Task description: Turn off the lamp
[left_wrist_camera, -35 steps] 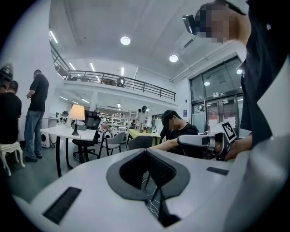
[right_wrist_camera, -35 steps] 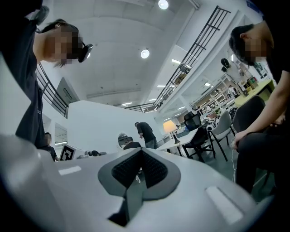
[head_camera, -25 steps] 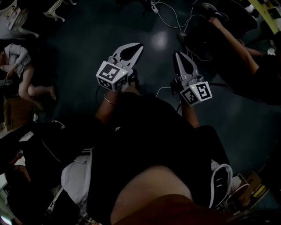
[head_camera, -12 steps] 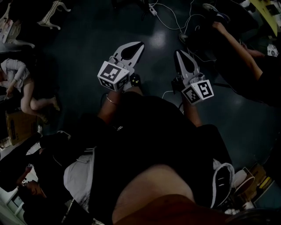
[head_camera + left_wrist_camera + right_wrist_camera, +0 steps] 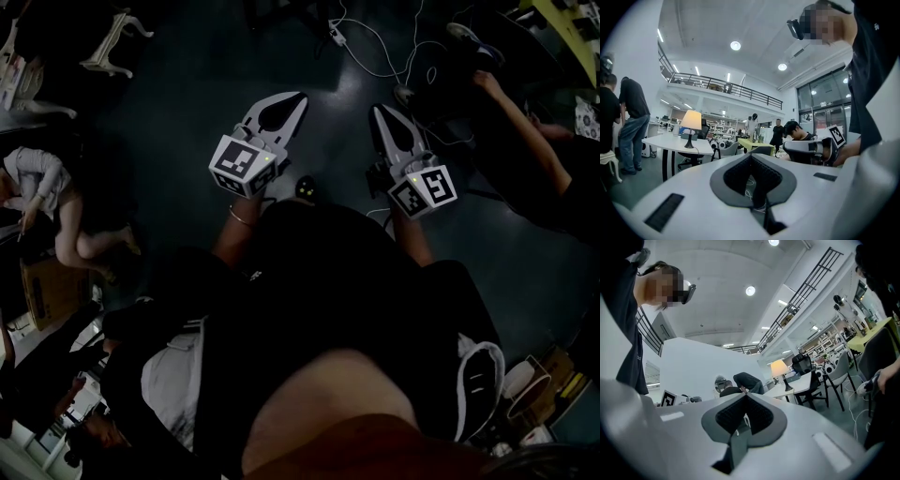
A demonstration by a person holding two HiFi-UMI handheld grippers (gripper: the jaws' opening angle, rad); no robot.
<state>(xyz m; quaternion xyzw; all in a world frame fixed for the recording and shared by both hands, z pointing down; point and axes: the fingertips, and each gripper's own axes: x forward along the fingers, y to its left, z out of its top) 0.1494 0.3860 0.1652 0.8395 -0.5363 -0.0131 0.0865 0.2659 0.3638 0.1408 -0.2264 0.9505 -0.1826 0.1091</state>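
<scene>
The lamp (image 5: pixel 691 124) stands lit on a white table (image 5: pixel 675 143) far ahead in the left gripper view, with a cream shade and a dark stem. It shows again as the lamp (image 5: pixel 778 369) in the right gripper view, also far off. In the head view my left gripper (image 5: pixel 296 97) and right gripper (image 5: pixel 381 112) are held side by side over the dark floor, both pointing forward. Both are shut with nothing between the jaws. The lamp is not in the head view.
People stand at the left (image 5: pixel 632 123) by the table, and others sit or stand further back (image 5: pixel 798 136). Chairs (image 5: pixel 836 373) stand round the table. Cables (image 5: pixel 375 49) lie on the floor ahead. A seated person (image 5: pixel 42 202) is at left, another person (image 5: pixel 525 141) at right.
The floor, cables and the people at the sides have slid down and outward in the head view as the wearer walks forward. Both grippers stay shut in the same pose.
</scene>
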